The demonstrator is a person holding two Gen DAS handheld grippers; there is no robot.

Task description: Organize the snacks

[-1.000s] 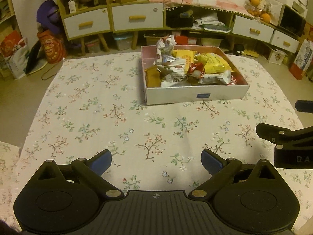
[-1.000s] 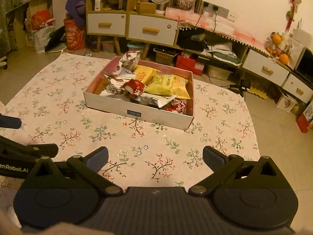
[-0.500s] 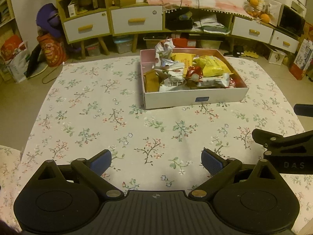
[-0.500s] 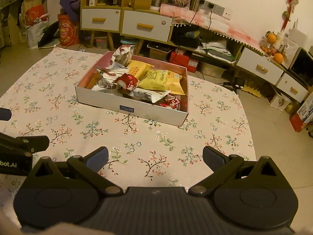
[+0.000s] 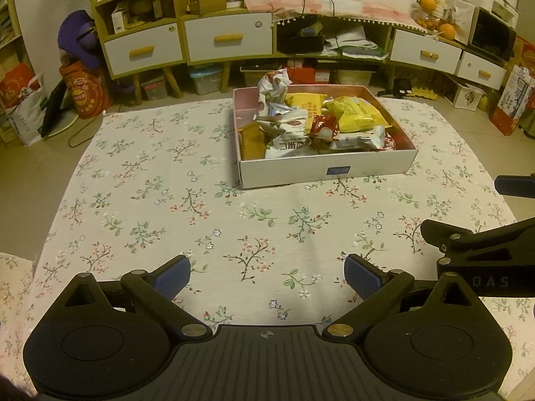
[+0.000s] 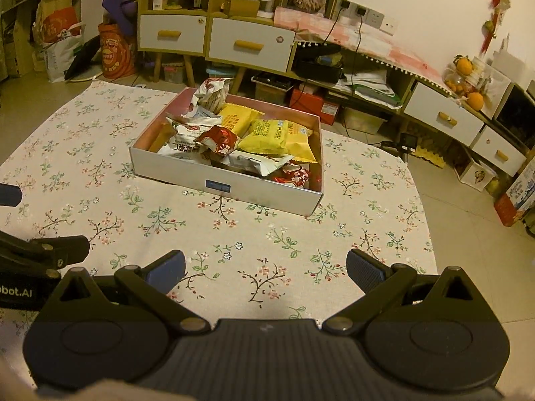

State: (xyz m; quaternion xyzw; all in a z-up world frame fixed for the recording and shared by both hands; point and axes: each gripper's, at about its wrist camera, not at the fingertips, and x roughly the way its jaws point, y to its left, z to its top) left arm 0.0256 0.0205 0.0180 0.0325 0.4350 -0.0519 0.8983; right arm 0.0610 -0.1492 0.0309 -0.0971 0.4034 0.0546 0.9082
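Snacks (image 5: 311, 127) fill a shallow box (image 5: 329, 171) that sits on the flowered tablecloth (image 5: 167, 200). In the left wrist view the box is at about 12 o'clock from the left gripper (image 5: 267, 272), well apart from it. This gripper is spread wide, with nothing between its blue pads (image 5: 172, 275). It hangs over bare cloth, and I think that is because every pack is already in the box, so there is nothing loose to pick up. The packs lie in a heap, some on top of others. A white crinkled bag (image 5: 272, 92) stands up at the far left corner. A big yellow bag (image 5: 359, 115) lies on the right side. At 3 o'clock, part of the right gripper (image 5: 481, 244) pokes in, so both tools hang side by side.

In the right wrist view the box (image 6: 230, 183) is at about 11 o'clock from the right gripper (image 6: 265, 269). This gripper is spread wide too and holds nothing. This view shows the right end of the box better: a small red pack (image 6: 296, 173) is tucked in the near right corner, under a long white pack (image 6: 257, 162). A red pack with flowers (image 6: 219, 140) sits on top of the pile. This view also shows the cloth's right edge and the bare floor (image 6: 468, 220) past it. At 9 o'clock, a bit of the left gripper (image 6: 40, 250) shows.
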